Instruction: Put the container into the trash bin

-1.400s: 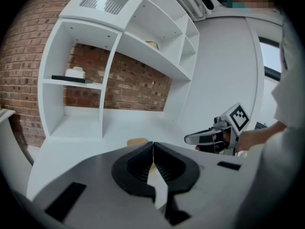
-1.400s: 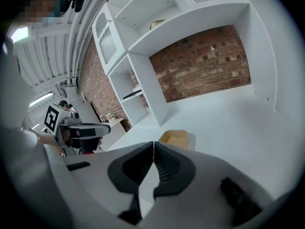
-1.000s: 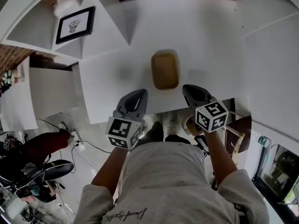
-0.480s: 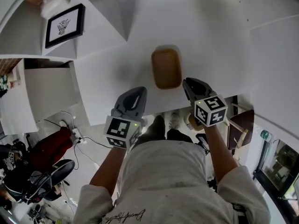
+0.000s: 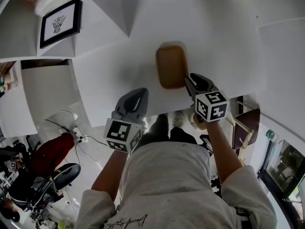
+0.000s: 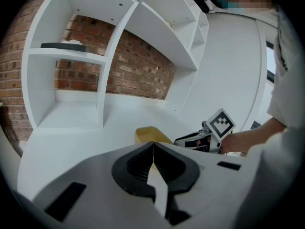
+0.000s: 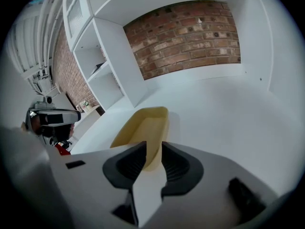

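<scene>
A tan, oblong, empty container (image 5: 170, 67) lies on the white table (image 5: 224, 37); it also shows in the right gripper view (image 7: 143, 128) and the left gripper view (image 6: 150, 134). My right gripper (image 5: 188, 80) is at its near right corner. Its jaws stand a narrow gap apart, and the container's rim fills that gap (image 7: 153, 149). The container still rests on the table. My left gripper (image 5: 139, 93) hangs shut and empty over the table's near edge, left of the container (image 6: 153, 147). No trash bin is in view.
White shelving (image 5: 52, 56) with a framed picture (image 5: 59, 23) stands to the left, and a brick wall (image 7: 186, 27) lies behind the table. A wooden chair (image 5: 245, 128) is at the lower right. Cables and a red object (image 5: 52, 151) lie on the floor at the left.
The right gripper has crept forward and left onto the container's near right corner. The left gripper has barely moved and the container stays put.
</scene>
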`<state>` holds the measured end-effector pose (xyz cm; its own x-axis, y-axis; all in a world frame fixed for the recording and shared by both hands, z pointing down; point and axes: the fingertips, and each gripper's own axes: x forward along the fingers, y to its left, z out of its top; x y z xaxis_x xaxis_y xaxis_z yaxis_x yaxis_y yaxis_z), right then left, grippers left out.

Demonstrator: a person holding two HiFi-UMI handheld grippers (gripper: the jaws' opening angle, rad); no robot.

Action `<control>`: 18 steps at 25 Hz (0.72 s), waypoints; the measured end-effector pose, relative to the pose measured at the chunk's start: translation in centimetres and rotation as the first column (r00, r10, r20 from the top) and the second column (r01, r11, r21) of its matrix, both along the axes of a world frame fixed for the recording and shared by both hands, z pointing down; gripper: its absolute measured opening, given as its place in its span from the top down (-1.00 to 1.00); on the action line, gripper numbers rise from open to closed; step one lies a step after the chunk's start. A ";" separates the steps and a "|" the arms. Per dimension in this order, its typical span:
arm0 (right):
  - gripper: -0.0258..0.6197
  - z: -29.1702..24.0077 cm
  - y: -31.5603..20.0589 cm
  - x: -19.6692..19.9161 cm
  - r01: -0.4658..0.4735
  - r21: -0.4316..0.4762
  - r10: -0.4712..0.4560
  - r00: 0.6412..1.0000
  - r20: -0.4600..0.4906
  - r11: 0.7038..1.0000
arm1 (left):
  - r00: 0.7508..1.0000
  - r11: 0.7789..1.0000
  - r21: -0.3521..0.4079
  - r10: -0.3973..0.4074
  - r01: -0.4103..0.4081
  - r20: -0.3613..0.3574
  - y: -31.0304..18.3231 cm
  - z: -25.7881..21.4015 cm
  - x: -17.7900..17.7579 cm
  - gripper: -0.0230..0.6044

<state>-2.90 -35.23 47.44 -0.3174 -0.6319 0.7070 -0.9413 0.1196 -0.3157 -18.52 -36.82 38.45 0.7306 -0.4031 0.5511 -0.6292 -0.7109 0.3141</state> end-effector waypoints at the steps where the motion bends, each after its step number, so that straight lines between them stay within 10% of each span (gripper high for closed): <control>1: 0.62 0.2 0.0 0.0 -0.001 -0.006 0.001 1.000 -0.001 1.000 | 1.000 1.000 -0.004 -0.003 0.003 -0.002 0.0 0.1 -0.1 0.87; 18: 0.80 2.3 -0.3 0.4 -0.043 -0.091 0.038 0.998 -0.054 0.995 | 0.999 0.999 -0.025 -0.033 0.032 -0.010 -0.1 0.4 -1.3 0.87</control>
<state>-2.47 -35.54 49.71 -0.2543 -0.5747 0.7779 -0.9601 0.0535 -0.2744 -19.83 -36.89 38.82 0.7233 -0.4128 0.5536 -0.6483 -0.6819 0.3386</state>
